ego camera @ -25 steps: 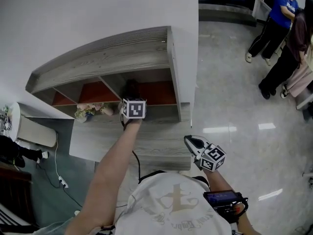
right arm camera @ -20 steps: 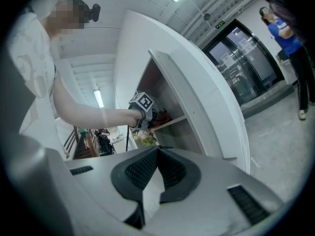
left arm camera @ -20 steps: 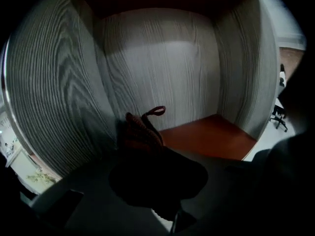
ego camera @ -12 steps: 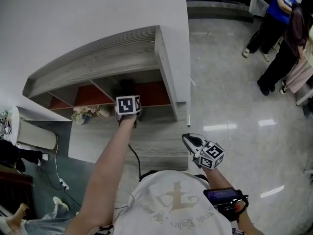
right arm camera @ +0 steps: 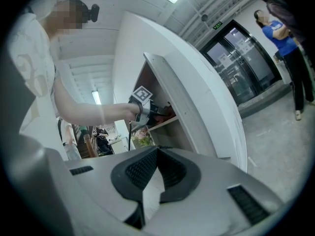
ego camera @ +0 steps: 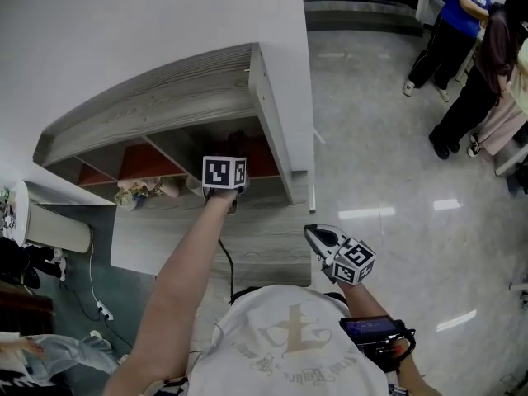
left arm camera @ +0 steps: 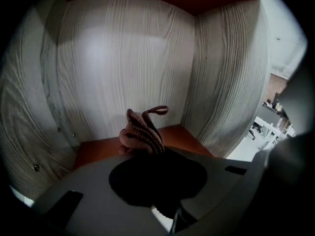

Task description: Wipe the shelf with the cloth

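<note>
The shelf (ego camera: 165,97) is a grey wood unit with orange-red compartment floors. My left gripper (ego camera: 224,172) reaches into its right-hand compartment, its marker cube hiding the jaws from above. In the left gripper view the left gripper (left arm camera: 147,154) is shut on a bunched brownish-pink cloth (left arm camera: 140,132), which sits low over the orange floor (left arm camera: 184,136) near the back right corner. My right gripper (ego camera: 316,236) hangs shut and empty in front of the shelf, well below the left one. In its own view the right gripper (right arm camera: 156,154) points toward the shelf.
A bunch of flowers (ego camera: 136,192) stands in the compartment to the left. A lower grey ledge (ego camera: 206,238) juts out under the shelf. A cable (ego camera: 95,295) trails on the floor at left. People (ego camera: 462,64) stand on the glossy floor at the far right.
My left gripper has slid rightward inside the compartment, closer to the shelf's right wall. The right gripper has stayed where it was. The view has shifted a little.
</note>
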The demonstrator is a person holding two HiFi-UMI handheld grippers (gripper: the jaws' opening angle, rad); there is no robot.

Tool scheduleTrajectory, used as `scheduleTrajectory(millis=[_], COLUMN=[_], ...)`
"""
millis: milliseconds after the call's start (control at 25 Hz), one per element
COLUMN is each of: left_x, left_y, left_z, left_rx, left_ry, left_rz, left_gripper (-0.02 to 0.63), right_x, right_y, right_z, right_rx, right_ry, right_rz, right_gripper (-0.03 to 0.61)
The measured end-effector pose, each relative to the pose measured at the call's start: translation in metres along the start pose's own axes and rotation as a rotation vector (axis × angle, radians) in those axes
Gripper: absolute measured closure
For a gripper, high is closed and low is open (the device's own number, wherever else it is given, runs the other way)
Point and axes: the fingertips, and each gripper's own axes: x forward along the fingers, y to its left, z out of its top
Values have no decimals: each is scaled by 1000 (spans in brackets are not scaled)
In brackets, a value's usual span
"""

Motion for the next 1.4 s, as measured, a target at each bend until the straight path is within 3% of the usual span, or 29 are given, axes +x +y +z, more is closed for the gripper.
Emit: scheduleTrajectory(millis=[640,880,1000,1200,1400], left_x=[8,-8,-18,-41,-71], left_y=[-84,-94,-97,-104,-100], left_z=[3,-12,-21,-44,-77], left_rx=[66,59,41,-45,-78], left_ry=[58,55,21,-106,-221], left_rz=[-275,-317,-351,-446,-459], left_gripper=[551,551,551,551,551], right_x=[-2,7,11,12,15], right_y=[-5,7,14,26,37], right_z=[-1,-4,-7,-6,1], right_rx=[7,1,-9,-25,-37], right_ry=[-2,7,15,10,0], right_rz=[-20,-2,6,7,-4], right_gripper=[574,574,574,574,574])
